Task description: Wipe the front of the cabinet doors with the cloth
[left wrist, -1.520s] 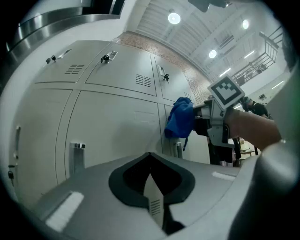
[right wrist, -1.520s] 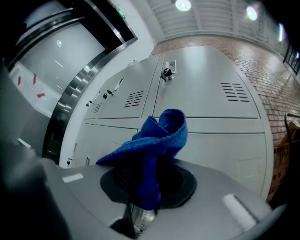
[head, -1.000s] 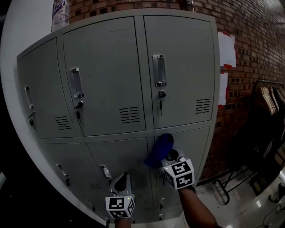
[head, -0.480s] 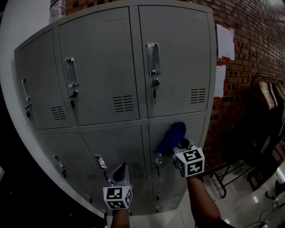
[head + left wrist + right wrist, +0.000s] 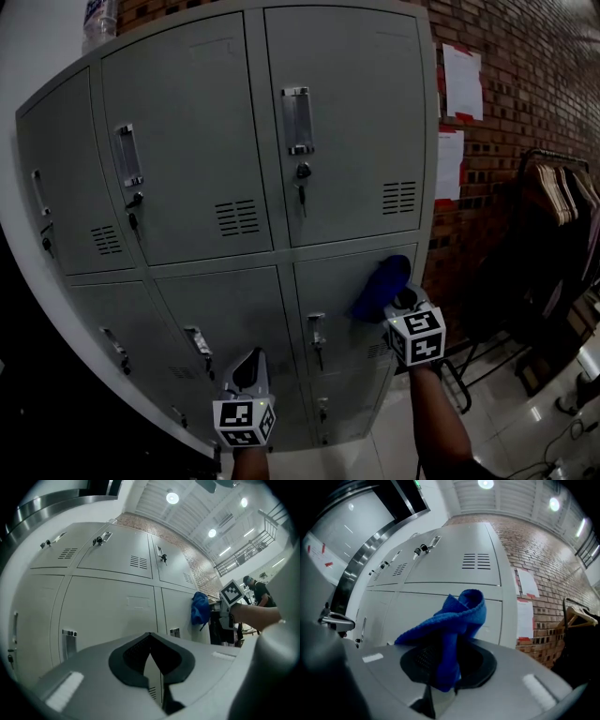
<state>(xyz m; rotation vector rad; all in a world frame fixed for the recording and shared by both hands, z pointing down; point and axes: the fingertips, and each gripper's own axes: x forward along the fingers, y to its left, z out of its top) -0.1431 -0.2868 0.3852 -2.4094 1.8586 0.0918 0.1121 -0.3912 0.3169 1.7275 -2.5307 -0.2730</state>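
- My right gripper [image 5: 399, 304] has its jaws clamped on the crumpled blue microfibre cloth [image 5: 382, 285]. The right gripper view shows the fabric bunched between them and flopping over the top.
- The cloth sits right of centre in the head view. It looks pressed to the upper part of the lower right door [image 5: 339, 298] of the grey metal locker cabinet [image 5: 356, 131].
- My left gripper [image 5: 248, 371] hovers low in the frame before the lower middle door, with its jaws together and nothing between them.
- I see no streaks or damp marks on any door, so I cannot tell which are finished.
- I judge the wiping under way on that one door, with the upper row and the lower left doors possibly still to do.
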